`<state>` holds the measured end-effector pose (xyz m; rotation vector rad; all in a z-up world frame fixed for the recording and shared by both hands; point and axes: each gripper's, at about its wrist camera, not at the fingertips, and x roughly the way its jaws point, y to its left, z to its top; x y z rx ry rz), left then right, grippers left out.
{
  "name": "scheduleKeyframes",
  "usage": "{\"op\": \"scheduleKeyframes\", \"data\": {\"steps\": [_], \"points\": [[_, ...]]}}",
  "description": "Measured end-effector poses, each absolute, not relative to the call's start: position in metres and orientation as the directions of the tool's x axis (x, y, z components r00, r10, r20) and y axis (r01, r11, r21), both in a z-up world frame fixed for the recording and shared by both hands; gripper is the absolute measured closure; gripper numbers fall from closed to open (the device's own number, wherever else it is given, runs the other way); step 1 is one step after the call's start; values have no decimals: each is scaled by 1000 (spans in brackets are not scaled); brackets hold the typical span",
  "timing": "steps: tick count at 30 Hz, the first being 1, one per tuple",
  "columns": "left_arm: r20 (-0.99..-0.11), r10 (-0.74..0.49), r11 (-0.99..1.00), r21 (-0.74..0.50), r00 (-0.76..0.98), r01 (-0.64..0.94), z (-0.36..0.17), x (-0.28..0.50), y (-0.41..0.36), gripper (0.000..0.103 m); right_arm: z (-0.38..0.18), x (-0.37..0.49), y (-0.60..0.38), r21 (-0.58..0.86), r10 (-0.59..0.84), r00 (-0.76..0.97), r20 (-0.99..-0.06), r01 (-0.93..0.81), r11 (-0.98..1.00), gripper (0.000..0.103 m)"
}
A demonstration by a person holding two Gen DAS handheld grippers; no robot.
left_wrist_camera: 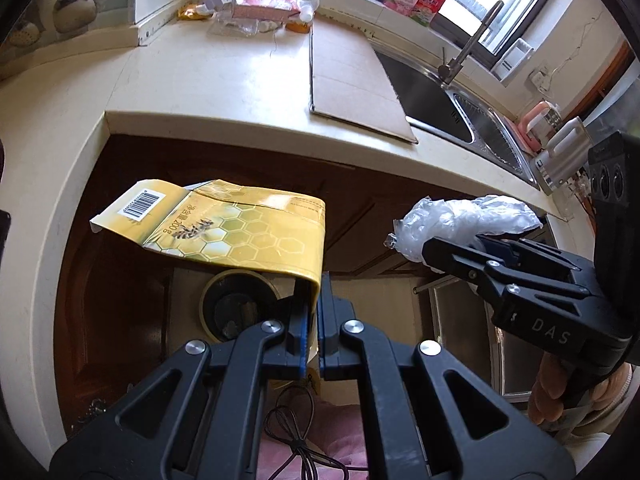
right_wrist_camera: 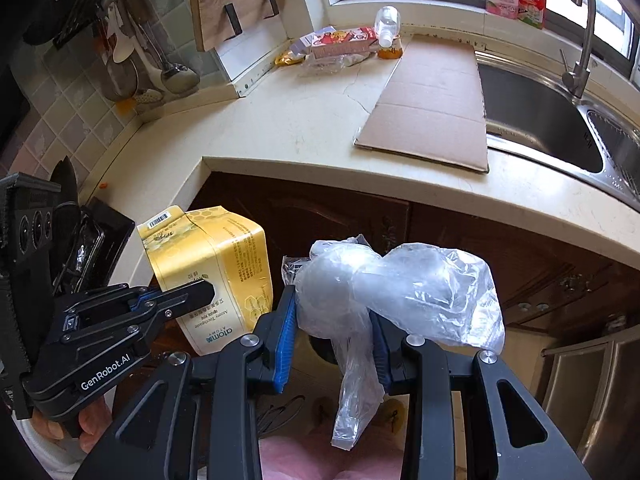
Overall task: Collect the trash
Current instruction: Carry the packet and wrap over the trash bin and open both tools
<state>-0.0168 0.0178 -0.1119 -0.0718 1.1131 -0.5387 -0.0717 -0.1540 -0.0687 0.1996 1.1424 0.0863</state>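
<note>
My left gripper [left_wrist_camera: 314,316] is shut on a flattened yellow toothpaste box [left_wrist_camera: 236,228], pinching its edge in front of the dark cabinet doors. The same box [right_wrist_camera: 224,280] and left gripper [right_wrist_camera: 204,292] show at the left of the right wrist view. My right gripper [right_wrist_camera: 334,332] is shut on a crumpled clear plastic bag [right_wrist_camera: 400,288], which bulges above the pads and hangs down between them. In the left wrist view that bag [left_wrist_camera: 460,224] sits in the right gripper [left_wrist_camera: 436,256] at the right. Below the box stands a round dark bin [left_wrist_camera: 236,304] on the floor.
On the cream countertop [right_wrist_camera: 280,128] lies a flat cardboard sheet [right_wrist_camera: 432,104]. At the back are packets and wrappers [right_wrist_camera: 336,48] and a tipped clear bottle [right_wrist_camera: 386,24]. A steel sink [right_wrist_camera: 540,120] with a tap is at the right. Utensils hang on the tiled wall at the left.
</note>
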Motion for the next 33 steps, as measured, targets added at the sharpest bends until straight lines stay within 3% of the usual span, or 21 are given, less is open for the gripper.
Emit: {"op": "scheduleKeyframes", "data": {"steps": [9, 20, 33], "points": [[-887, -372, 917, -306, 273, 258, -219, -7, 21, 102, -195, -80, -160, 272, 247, 290, -925, 49, 961, 70], [-919, -298, 948, -253, 260, 192, -374, 16, 21, 102, -354, -74, -144, 251, 241, 209, -948, 18, 968, 69], [-918, -318, 927, -248, 237, 282, -531, 49, 17, 102, -532, -48, -121, 243, 239, 152, -959, 14, 970, 68]]}}
